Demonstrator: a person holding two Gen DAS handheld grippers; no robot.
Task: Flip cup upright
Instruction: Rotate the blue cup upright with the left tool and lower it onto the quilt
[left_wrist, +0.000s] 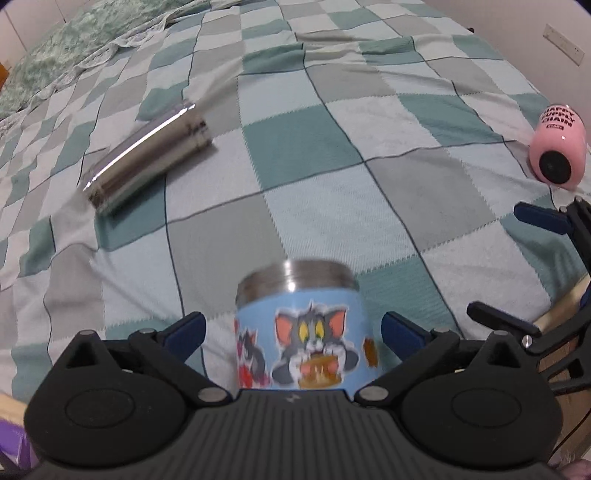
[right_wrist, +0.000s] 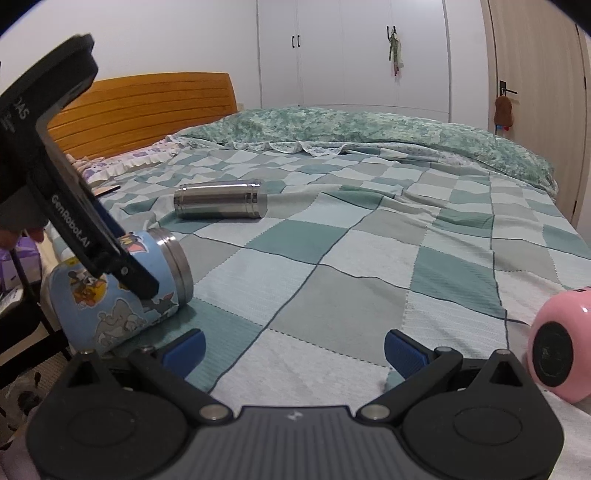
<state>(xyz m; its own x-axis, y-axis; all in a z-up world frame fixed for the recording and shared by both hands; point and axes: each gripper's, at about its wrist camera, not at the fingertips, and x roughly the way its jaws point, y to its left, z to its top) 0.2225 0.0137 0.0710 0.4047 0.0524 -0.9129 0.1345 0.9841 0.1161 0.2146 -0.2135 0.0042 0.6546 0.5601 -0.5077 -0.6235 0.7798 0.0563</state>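
A blue cartoon-printed cup (left_wrist: 301, 332) with a steel rim lies tilted on its side on the checked bedspread (left_wrist: 332, 166). My left gripper (left_wrist: 293, 330) is open, its blue fingertips (left_wrist: 186, 328) on either side of the cup with gaps. The right wrist view shows this cup (right_wrist: 118, 295) at the left with the left gripper's black frame over it. My right gripper (right_wrist: 293, 350) is open and empty above the bedspread. A pink cup (right_wrist: 557, 354) lies on its side to its right, and also shows in the left wrist view (left_wrist: 557, 147).
A steel flask (left_wrist: 147, 155) lies on its side further up the bed; it also shows in the right wrist view (right_wrist: 221, 201). A green quilt (right_wrist: 369, 129), a wooden headboard (right_wrist: 147, 107) and white wardrobes (right_wrist: 351, 51) stand beyond.
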